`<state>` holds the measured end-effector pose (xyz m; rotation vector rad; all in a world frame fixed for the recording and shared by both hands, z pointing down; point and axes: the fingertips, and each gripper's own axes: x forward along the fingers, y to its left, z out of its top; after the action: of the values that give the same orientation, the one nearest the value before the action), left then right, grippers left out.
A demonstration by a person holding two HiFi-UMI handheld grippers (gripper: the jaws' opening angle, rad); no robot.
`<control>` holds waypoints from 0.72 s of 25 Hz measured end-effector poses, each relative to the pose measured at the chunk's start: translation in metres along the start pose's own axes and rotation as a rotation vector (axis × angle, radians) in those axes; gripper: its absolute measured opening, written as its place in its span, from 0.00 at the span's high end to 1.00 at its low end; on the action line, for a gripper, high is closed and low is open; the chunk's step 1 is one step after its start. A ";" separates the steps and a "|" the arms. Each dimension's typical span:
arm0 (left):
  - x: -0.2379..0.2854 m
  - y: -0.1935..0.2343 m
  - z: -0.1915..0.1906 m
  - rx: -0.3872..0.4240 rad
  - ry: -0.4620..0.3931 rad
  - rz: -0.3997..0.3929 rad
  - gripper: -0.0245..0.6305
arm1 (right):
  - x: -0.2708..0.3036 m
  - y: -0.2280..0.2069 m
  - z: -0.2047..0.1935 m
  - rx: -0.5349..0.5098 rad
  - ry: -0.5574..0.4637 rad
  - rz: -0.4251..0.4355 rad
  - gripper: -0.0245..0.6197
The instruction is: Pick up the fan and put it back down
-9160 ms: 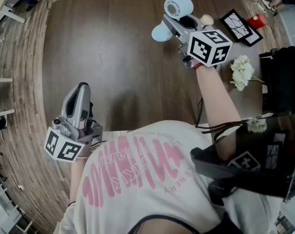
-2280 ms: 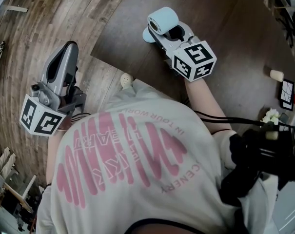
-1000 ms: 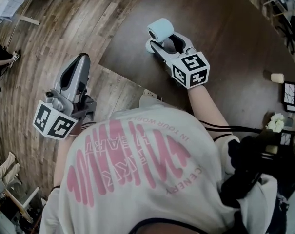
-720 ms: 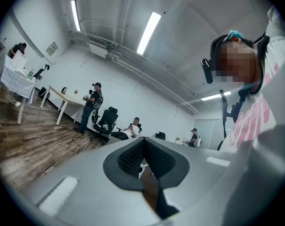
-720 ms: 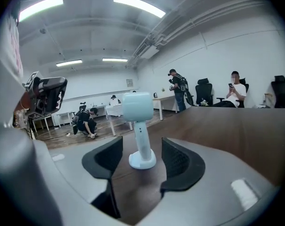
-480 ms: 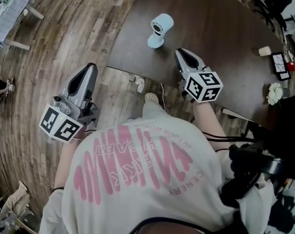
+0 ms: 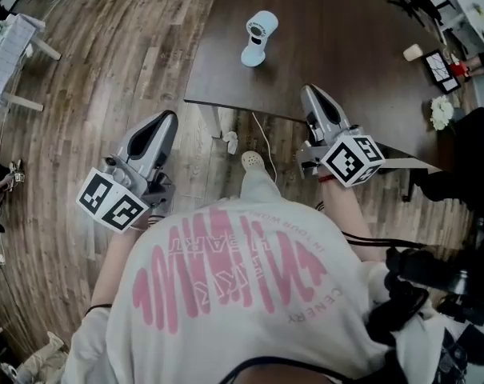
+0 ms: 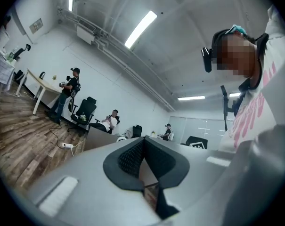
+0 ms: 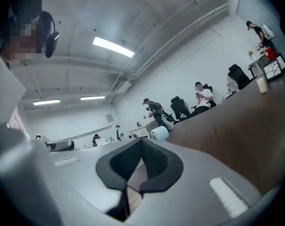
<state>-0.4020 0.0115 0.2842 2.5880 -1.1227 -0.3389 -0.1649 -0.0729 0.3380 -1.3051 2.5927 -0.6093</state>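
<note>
The person's left forearm [image 7: 114, 254] and right forearm [image 7: 347, 210] reach forward from the torso. The left gripper [image 7: 163, 122] points level, out to the left side, its jaws together with nothing between them. The right gripper [image 7: 311, 96] also points level and ahead. Its jaws have just closed, pads meeting on nothing. The left cube [image 7: 114, 202] and right cube [image 7: 354, 160] sit at the wrists.

Wood-plank floor [image 7: 90, 78] underfoot, a dark brown table [image 7: 346, 30] ahead. White walls [image 8: 109, 84] all round, long strip lights [image 8: 140, 28] overhead, black office chairs [image 8: 85, 111] beyond.
</note>
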 end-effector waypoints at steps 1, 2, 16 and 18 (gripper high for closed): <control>-0.003 -0.003 -0.005 -0.005 0.014 -0.014 0.94 | -0.010 0.007 0.002 0.003 -0.007 -0.002 0.95; -0.005 -0.006 -0.010 -0.010 0.024 -0.026 0.94 | -0.020 0.012 0.004 0.002 -0.010 -0.006 0.95; -0.014 -0.042 -0.021 -0.046 0.021 -0.095 0.94 | -0.082 0.021 0.011 -0.049 -0.014 -0.091 0.95; -0.014 -0.043 -0.021 -0.042 0.015 -0.095 0.94 | -0.082 0.024 0.010 -0.063 -0.012 -0.081 0.95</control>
<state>-0.3758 0.0530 0.2891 2.6077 -0.9791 -0.3595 -0.1296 0.0024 0.3169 -1.4340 2.5799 -0.5352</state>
